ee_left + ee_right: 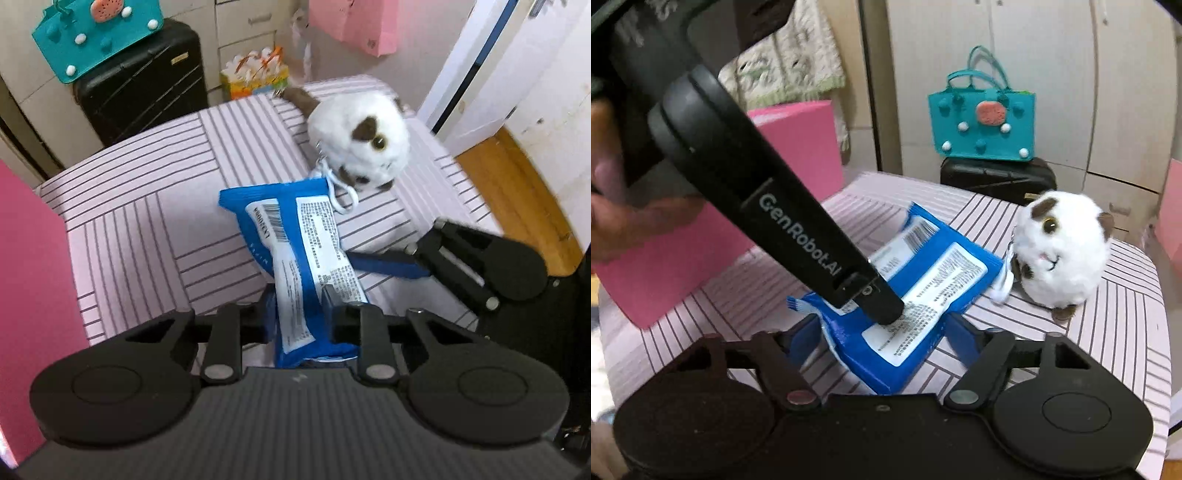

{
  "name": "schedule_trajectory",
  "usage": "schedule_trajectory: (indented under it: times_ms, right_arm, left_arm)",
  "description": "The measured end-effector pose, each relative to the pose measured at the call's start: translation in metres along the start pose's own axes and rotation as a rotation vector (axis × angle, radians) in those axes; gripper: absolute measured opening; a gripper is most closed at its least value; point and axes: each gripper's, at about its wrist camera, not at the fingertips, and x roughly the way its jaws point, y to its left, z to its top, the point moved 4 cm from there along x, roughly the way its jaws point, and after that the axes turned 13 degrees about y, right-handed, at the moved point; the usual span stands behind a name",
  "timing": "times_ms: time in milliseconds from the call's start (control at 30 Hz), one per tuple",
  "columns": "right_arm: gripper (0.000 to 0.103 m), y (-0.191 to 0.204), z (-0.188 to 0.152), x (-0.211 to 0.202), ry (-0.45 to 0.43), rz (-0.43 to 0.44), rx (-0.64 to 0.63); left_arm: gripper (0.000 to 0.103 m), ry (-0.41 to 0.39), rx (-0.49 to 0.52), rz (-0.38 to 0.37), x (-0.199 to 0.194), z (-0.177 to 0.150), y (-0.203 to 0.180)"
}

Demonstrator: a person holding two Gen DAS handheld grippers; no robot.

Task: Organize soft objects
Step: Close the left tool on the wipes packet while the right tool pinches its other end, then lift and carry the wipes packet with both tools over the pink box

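A blue and white soft tissue pack (299,254) lies on the striped pink surface (147,236). My left gripper (300,314) is shut on the pack's near end. In the right wrist view the left gripper (882,314) presses down on the pack (923,288). My right gripper (882,338) has its blue fingers (964,341) on either side of the pack's near end, open. It also shows in the left wrist view (391,262) beside the pack. A white and brown plush cat (364,142) sits just past the pack (1062,254).
A teal felt bag (982,122) stands on a black suitcase (997,179) behind the surface. A pink box (701,236) sits at the left. A second pink bag (351,22) hangs at the back. Wooden floor (524,192) lies to the right.
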Motion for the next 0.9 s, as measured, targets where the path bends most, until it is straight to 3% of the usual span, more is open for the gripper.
schedule_trajectory:
  times_ms: [167, 400, 767, 900]
  right_arm:
    - [0.074, 0.003, -0.006, -0.008, -0.021, 0.006, 0.008]
    - [0.073, 0.014, -0.005, -0.029, -0.04, 0.035, 0.05]
    - [0.073, 0.059, -0.013, -0.069, -0.002, 0.074, 0.034]
    - [0.073, 0.073, -0.013, -0.079, 0.05, 0.124, 0.035]
  left_arm:
    - [0.024, -0.044, -0.028, -0.077, -0.009, -0.005, 0.006]
    - [0.024, -0.121, -0.031, -0.109, -0.025, -0.023, 0.001]
    - [0.023, -0.13, -0.018, -0.139, -0.062, -0.076, -0.008]
    - [0.023, -0.115, -0.016, -0.141, -0.075, -0.099, -0.013]
